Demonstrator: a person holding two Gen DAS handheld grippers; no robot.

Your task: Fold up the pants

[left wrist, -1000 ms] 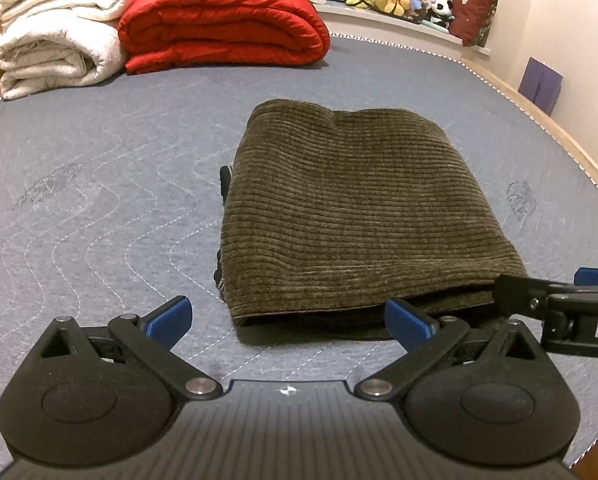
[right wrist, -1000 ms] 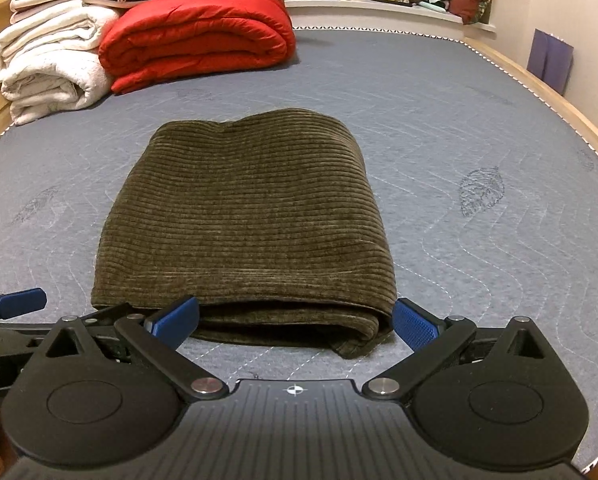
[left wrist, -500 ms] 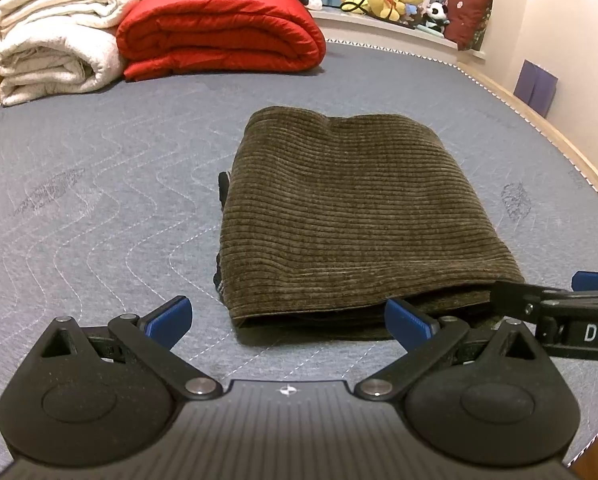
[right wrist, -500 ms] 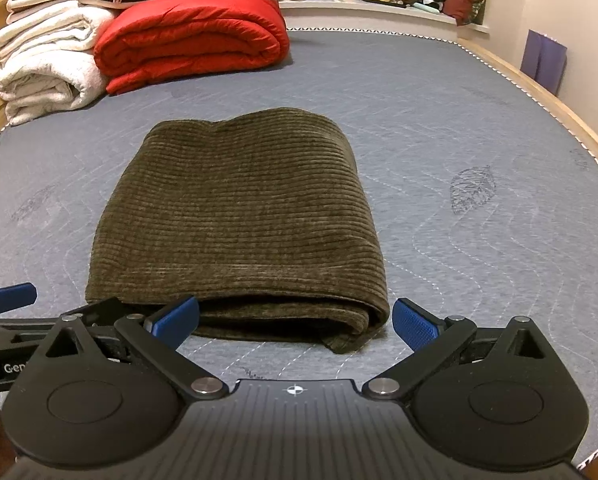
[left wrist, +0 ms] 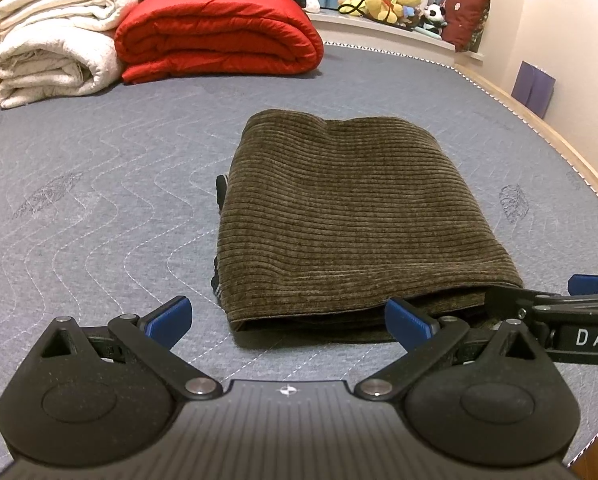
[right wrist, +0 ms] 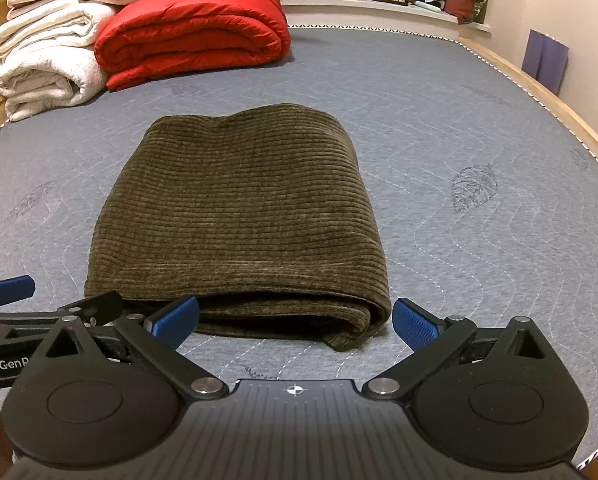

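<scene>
Nearest the cameras, the left gripper (left wrist: 289, 318) and the right gripper (right wrist: 295, 318) are held side by side just short of the pants (right wrist: 239, 216), each spread wide with nothing between its blue pads. The pants are laid folded on the grey mattress (right wrist: 479, 152). A dark strip at their left edge may be a waistband. Farther back, a red quilt (left wrist: 219, 36) and white blankets (left wrist: 55, 44) are stacked.

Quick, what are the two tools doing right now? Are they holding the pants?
Left tool: open, holding nothing, just short of the folded olive-brown corduroy pants.
Right tool: open, holding nothing, at the pants' near edge.
</scene>
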